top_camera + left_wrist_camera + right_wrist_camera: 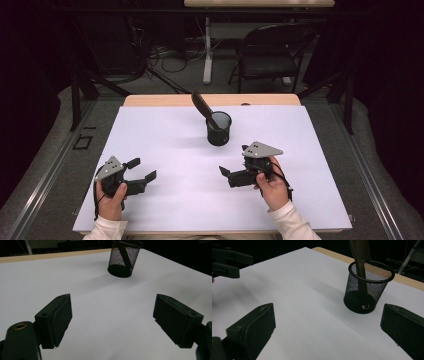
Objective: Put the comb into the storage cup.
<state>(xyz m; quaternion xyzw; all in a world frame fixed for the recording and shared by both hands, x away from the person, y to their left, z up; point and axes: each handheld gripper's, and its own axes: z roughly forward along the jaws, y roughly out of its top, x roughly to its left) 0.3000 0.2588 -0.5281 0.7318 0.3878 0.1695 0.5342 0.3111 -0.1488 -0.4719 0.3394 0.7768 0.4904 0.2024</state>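
A black mesh cup (219, 129) stands upright on the white table cover (165, 145), a little beyond the middle. A dark comb (202, 106) leans in it, its top tilted to the left. My left gripper (144, 169) rests near the front left, jaws open and empty. My right gripper (234, 160) sits at the front right, open with nothing between its jaws. In the left gripper view the cup (123, 258) is far ahead of the open gripper (112, 315). From the right gripper view, the cup (368, 287) and comb (360, 250) are closer, beyond the open gripper (327, 325).
A wooden table edge (210, 100) shows past the white cover. A black chair (272, 50), a white table leg (207, 50) and cables on the floor lie behind the table. My left gripper (232, 262) appears at the upper left of the right gripper view.
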